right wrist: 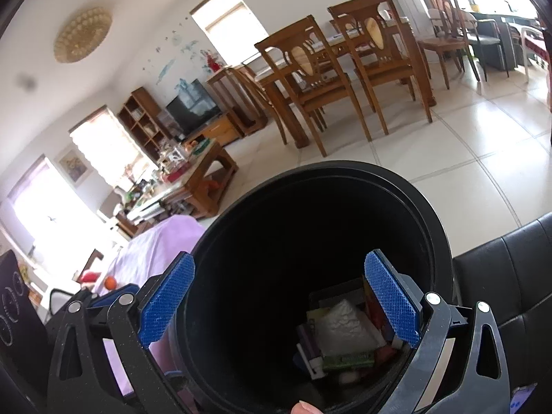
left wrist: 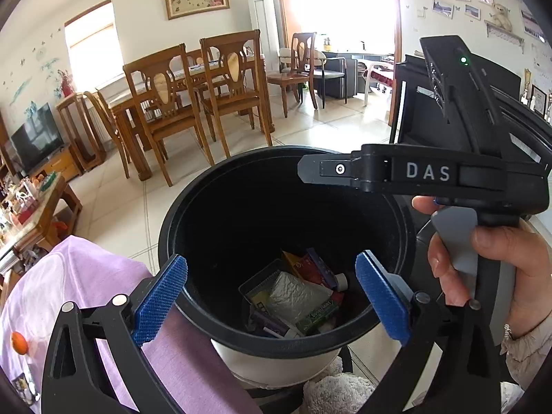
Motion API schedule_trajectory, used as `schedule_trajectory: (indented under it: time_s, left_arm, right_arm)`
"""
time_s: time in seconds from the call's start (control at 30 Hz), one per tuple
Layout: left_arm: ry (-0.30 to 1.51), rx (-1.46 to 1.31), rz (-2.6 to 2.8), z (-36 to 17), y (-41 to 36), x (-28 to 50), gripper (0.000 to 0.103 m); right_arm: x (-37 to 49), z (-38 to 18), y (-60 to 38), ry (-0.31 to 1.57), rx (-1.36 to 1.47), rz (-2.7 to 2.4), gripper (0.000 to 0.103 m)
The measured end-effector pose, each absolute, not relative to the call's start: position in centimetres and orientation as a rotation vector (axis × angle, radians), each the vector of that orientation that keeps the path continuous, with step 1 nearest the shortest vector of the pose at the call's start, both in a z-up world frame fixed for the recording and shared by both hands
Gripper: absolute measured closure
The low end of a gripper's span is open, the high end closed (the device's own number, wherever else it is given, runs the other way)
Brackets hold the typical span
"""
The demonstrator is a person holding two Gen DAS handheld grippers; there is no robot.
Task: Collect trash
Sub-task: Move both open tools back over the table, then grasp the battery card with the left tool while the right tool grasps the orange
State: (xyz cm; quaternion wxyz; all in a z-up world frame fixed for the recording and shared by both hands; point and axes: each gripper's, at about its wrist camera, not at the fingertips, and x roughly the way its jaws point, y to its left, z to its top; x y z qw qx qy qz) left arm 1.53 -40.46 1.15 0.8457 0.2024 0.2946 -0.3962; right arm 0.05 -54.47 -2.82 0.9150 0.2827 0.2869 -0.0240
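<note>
Both the left gripper (left wrist: 270,298) and the right gripper (right wrist: 279,300) are hanging spread wide, empty; between their blue fingers (left wrist: 160,298), the round black plastic bin (left wrist: 220,324) is holding silver foil and cartons (left wrist: 296,298); best lifting clear before turning away.

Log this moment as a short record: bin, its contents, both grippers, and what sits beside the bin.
bin: black round trash bin, open top, standing on a pale tiled floor
contents: crumpled white wrapper, green carton, purple tube, other packets at the bottom
left gripper: open, nothing between the pads, poised above the bin mouth
right gripper: open, nothing between the pads, also above the bin
beside bin: purple cloth to the left in both views
</note>
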Motion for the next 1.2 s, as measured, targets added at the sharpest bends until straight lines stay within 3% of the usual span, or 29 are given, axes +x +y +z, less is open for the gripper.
schedule_trajectory:
  time_s: [0.37,0.63,0.9,1.2]
  left_arm:
    - [0.586,0.381,-0.816,2.8,-36.4,1.2,0.006]
    - [0.603,0.330,-0.710,3.2,-30.6,2.2,0.005]
    - [0.684,0.234,-0.473,2.1,-18.9,6.2,0.005]
    - [0.747,-0.086,-0.307,0.7,-4.1,9.8,0.006]
  right_arm:
    - [0.6,-1.3,-50.7,0.527,0.451,-0.100,0.005]
    - [3.1,-1.0,-47.1,0.613,0.440,-0.067,0.005]
    - [7.9,-0.7,-38.4,0.672,0.381,0.068,0.005]
    - [12.9,-0.6,-26.3,0.749,0.278,0.251,0.005]
